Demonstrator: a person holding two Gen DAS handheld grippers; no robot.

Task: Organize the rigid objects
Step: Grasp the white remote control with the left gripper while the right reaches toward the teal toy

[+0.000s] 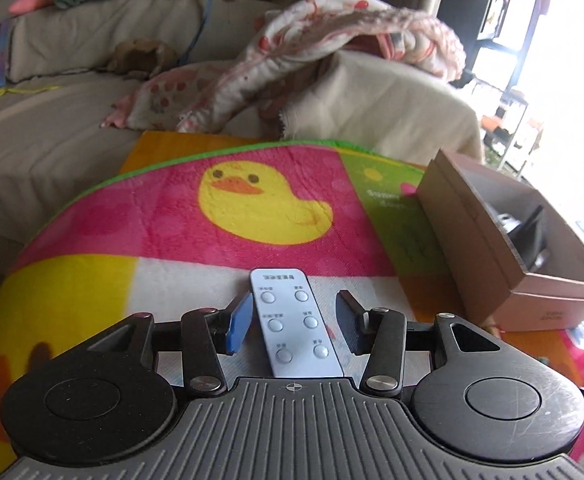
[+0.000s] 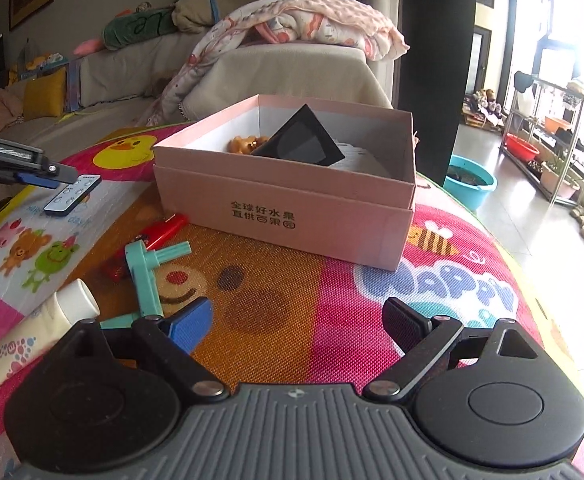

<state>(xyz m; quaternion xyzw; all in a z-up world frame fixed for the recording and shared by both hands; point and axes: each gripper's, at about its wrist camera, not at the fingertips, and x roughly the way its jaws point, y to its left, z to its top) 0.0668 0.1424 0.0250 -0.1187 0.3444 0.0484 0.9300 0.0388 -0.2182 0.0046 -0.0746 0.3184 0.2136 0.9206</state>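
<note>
A white remote [image 1: 296, 320] with round buttons lies flat on the colourful mat, between the fingers of my left gripper [image 1: 295, 298]. The gripper is open; a narrow gap shows on each side of the remote. From the right wrist view the left gripper [image 2: 58, 174] hovers low over the same remote [image 2: 72, 196]. My right gripper [image 2: 298, 312] stands open over bare mat, empty, facing the pink cardboard box [image 2: 284, 208]. The box holds a black angular object [image 2: 300, 140] and a small brown toy [image 2: 244, 144]. To its left lie a teal plastic piece [image 2: 148, 276], a red lighter [image 2: 164, 232] and a white tube [image 2: 32, 336].
The pink box [image 1: 512, 260] sits right of the remote in the left wrist view. A sofa [image 1: 72, 128] with a patterned blanket [image 1: 292, 48] runs behind the mat. Right of the mat's edge, on the floor, are a teal basin [image 2: 470, 184] and a metal rack [image 2: 552, 144].
</note>
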